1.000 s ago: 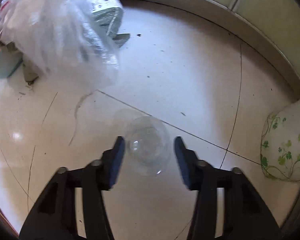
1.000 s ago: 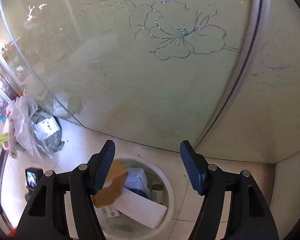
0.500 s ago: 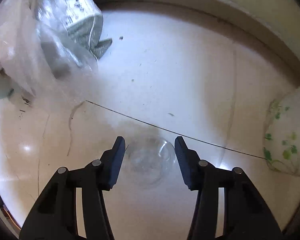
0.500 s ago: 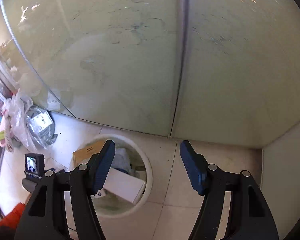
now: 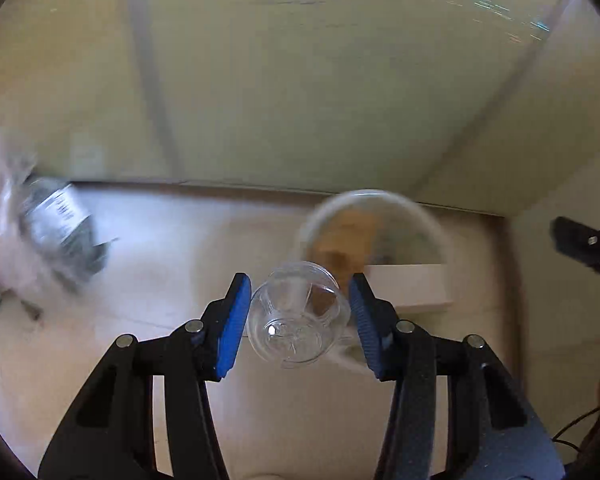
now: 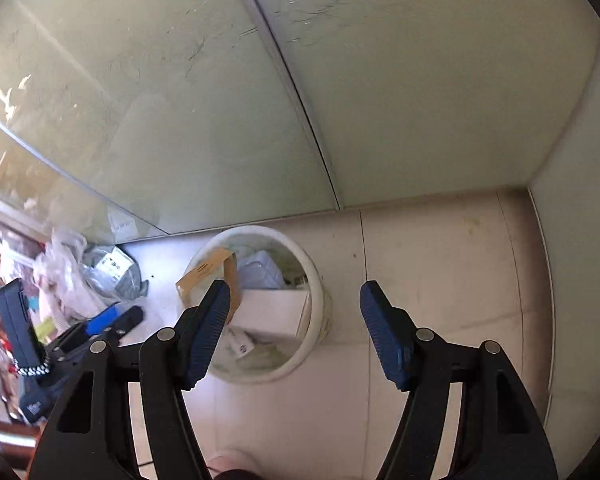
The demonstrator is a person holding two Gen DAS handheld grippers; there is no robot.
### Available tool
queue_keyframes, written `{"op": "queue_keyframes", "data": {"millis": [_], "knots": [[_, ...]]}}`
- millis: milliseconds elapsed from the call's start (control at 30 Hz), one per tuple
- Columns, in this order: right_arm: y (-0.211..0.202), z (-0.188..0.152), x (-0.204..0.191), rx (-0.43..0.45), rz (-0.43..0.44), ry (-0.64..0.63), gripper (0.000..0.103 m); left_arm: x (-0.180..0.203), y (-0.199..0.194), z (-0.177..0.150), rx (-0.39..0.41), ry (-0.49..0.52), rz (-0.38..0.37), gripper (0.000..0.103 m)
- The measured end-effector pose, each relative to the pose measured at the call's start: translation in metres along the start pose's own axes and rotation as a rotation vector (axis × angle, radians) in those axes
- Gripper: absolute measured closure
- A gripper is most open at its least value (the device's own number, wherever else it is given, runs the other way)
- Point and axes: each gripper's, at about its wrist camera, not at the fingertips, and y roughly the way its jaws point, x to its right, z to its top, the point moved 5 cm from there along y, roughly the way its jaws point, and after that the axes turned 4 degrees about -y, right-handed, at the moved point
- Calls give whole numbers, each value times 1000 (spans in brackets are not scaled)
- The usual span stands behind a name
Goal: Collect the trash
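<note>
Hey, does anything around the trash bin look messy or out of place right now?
Yes. The bin looks overfilled: a brown cardboard piece and a white box poke past its rim. A crumpled plastic bag lies loose on the floor to its left.

Frosted glass panels (image 6: 148, 92) – pale tiled floor (image 6: 440, 280) below

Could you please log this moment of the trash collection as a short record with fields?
setting: tiled floor beside frosted glass panels
left gripper: shut on clear plastic cup, off the floor
right gripper: open, nothing between the fingers
trash bin: round, white, standing on the floor by the panels
bin contents: brown cardboard piece, white box, other items unclear
elsewhere: clear plastic bags on the floor to the left of the bin
</note>
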Motion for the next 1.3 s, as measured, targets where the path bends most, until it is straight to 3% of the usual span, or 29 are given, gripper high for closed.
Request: {"op": "queue_keyframes", "data": {"millis": [167, 300, 400, 533, 700, 900, 1000, 1167, 1300], "knots": [[-29, 3, -2, -28, -52, 27, 39, 53, 15, 1, -99, 86, -60, 53], [-69, 16, -10, -34, -68, 61, 39, 70, 15, 5, -157, 115, -8, 53], [-110, 29, -18, -30, -64, 79, 39, 70, 2, 16, -216, 76, -1, 53], [-172, 52, -33, -34, -98, 53, 39, 75, -58, 35, -228, 17, -1, 53], [-267, 92, -61, 10, -98, 21, 39, 105, -181, 77, -149, 35, 25, 53], [-408, 139, -102, 141, -67, -28, 39, 154, -362, 142, 47, 78, 61, 53], [-482, 154, -123, 226, -66, -81, 39, 179, -461, 169, 170, 68, 38, 53], [-592, 155, -157, 393, -93, -199, 39, 211, -609, 190, 398, 66, 15, 43], [-658, 140, -188, 517, -89, -271, 37, 223, -712, 184, 547, 107, -6, 34]]}}
